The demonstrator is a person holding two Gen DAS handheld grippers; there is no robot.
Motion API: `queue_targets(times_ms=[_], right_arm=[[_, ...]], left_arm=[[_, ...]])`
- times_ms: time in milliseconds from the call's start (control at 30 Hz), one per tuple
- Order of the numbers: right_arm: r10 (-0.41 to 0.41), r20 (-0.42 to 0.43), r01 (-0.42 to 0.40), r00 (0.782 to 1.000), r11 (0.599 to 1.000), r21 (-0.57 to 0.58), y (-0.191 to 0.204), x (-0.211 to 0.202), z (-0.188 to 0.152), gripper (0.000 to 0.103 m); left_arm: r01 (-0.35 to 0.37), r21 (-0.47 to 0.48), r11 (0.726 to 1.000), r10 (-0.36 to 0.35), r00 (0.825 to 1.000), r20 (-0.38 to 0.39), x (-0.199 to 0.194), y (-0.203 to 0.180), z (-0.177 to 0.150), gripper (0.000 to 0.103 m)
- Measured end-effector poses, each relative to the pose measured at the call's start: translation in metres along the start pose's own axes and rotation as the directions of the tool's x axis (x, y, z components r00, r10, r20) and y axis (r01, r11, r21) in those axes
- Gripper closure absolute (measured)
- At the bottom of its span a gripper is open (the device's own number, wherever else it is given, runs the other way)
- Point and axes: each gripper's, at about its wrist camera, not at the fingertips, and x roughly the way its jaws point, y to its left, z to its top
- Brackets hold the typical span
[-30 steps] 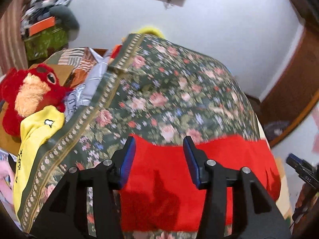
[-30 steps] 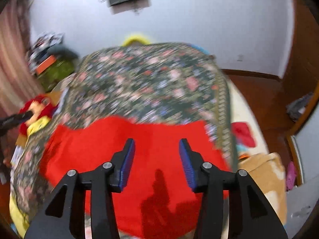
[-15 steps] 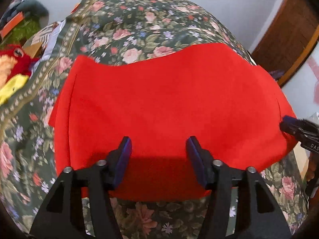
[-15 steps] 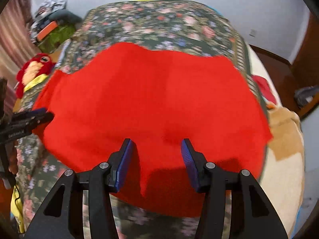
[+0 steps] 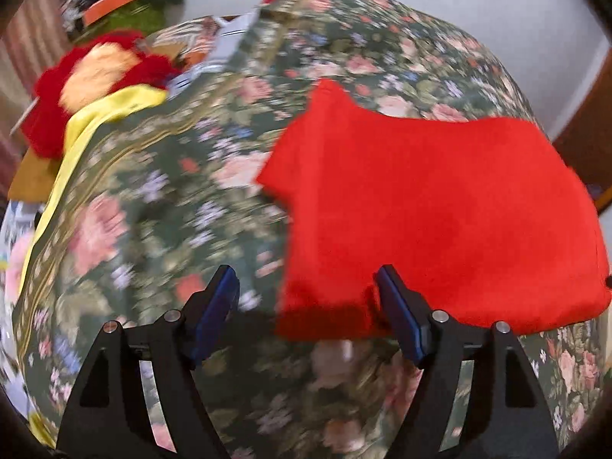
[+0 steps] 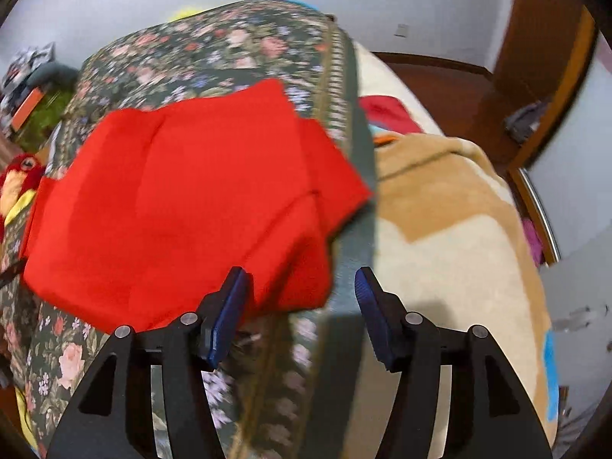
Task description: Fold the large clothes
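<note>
Right wrist, beige blanket (image 6: 451, 229) beside red garment (image 6: 183, 206), hidden leftward

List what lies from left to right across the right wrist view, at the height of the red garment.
Red and yellow plush toy → red fabric garment → dark green floral bedspread with its patterned border → tan and cream fleece blanket → brown wooden door frame.

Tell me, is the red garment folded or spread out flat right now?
Folded, at least partly. The red garment shows overlapping layers and crease lines on the floral bedspread, and neither open gripper holds it.
</note>
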Motion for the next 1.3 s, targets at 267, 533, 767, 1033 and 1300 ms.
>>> queue_targets(times_ms=[267, 533, 767, 1033, 1300], right_arm=[[-0.016, 0.099, 0.019, 0.995, 0.999, -0.033, 0.009, -0.039, 0.009, 0.048], [0.072, 0.207, -0.053, 0.976, 0.994, -0.097, 0.048, -0.063, 0.023, 0.028], [0.137, 0.175, -0.100, 0.975, 0.974, -0.202, 0.089, -0.048, 0.027, 0.024], [0.154, 0.046, -0.138, 0.987, 0.958, -0.253, 0.116, -0.003, 0.016, 0.024], [0.148, -0.024, -0.149, 0.989, 0.957, -0.250, 0.115, 0.018, 0.007, 0.024]], left_arm=[[-0.073, -0.115, 0.991, 0.085, 0.991, 0.106, -0.051, 0.042, -0.004, 0.028], [0.189, -0.230, 0.955, -0.148, 0.972, 0.181, -0.082, 0.043, -0.010, 0.023], [0.418, -0.348, 0.839, -0.419, 0.905, 0.076, -0.034, 0.025, -0.020, 0.023], [0.564, -0.533, 0.630, -0.659, 0.752, 0.017, 0.034, 0.011, -0.033, 0.023], [0.594, -0.554, 0.583, -0.683, 0.728, 0.061, 0.067, 0.006, -0.010, 0.025]])
